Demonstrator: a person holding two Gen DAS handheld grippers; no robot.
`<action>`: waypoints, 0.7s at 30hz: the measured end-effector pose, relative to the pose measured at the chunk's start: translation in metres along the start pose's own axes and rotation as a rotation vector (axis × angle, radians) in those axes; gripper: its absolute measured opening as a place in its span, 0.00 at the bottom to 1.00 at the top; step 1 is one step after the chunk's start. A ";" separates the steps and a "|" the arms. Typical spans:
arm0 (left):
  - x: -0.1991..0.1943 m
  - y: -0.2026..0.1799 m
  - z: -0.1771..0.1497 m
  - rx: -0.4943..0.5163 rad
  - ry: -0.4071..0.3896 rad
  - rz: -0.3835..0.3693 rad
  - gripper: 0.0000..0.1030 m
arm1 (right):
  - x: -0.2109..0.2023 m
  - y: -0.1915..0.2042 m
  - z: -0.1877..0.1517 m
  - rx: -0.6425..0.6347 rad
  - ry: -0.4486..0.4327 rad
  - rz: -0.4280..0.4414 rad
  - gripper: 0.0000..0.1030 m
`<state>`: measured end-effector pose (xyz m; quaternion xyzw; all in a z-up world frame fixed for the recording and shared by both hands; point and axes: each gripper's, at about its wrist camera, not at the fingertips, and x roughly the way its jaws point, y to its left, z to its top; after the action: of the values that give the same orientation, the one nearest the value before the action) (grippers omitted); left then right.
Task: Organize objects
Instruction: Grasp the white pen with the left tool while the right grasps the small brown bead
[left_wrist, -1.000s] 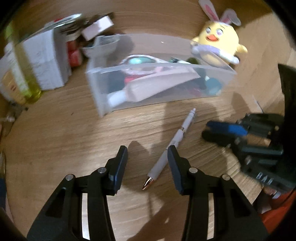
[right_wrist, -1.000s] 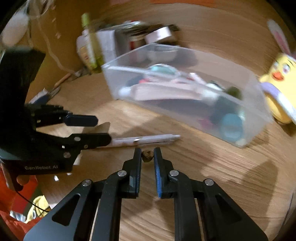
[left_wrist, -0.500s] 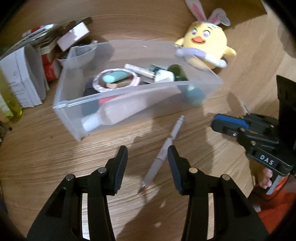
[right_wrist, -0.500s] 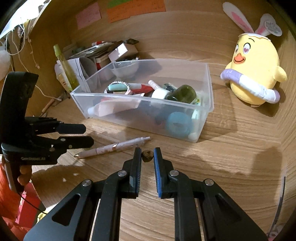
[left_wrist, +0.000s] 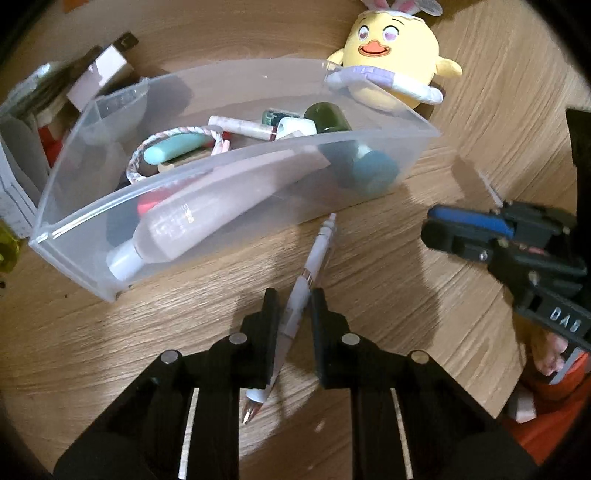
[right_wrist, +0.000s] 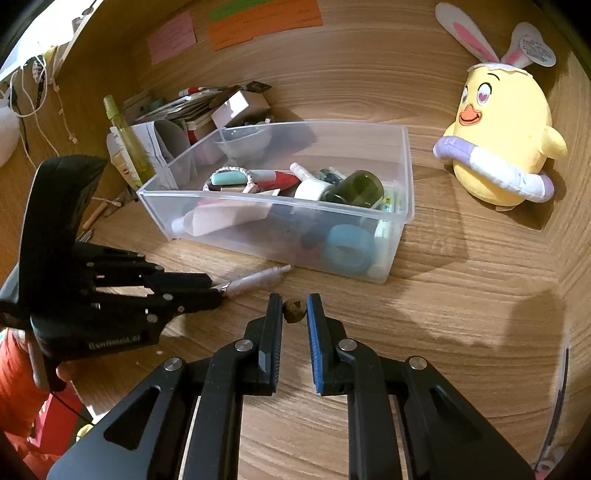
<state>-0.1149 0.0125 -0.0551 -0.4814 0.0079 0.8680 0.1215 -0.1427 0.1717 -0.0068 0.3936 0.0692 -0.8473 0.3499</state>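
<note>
A white pen lies on the wooden desk in front of a clear plastic bin. My left gripper is shut on the pen's middle; the pen's tip sticks out below the fingers. In the right wrist view the left gripper holds the pen left of the bin. My right gripper is shut on a small brown nugget and holds it above the desk. The bin holds a tube, a green jar, tape and other small items.
A yellow chick plush sits right of the bin against the back wall. Boxes, a yellow-green bottle and papers crowd the left back corner. Sticky notes hang on the wall.
My left gripper has moved forward over the pen and closed on it. My right gripper has held still with the nugget.
</note>
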 end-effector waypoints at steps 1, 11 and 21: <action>-0.002 -0.005 -0.004 0.014 -0.007 0.015 0.14 | 0.000 0.001 0.000 -0.001 -0.002 0.002 0.12; -0.031 -0.005 -0.030 -0.066 -0.055 0.018 0.10 | -0.002 0.007 0.007 -0.011 -0.025 0.010 0.12; -0.081 0.002 -0.029 -0.121 -0.193 0.030 0.10 | -0.015 0.013 0.020 -0.018 -0.076 0.005 0.12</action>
<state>-0.0496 -0.0097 -0.0027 -0.4018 -0.0489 0.9109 0.0794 -0.1399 0.1618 0.0202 0.3583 0.0624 -0.8600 0.3579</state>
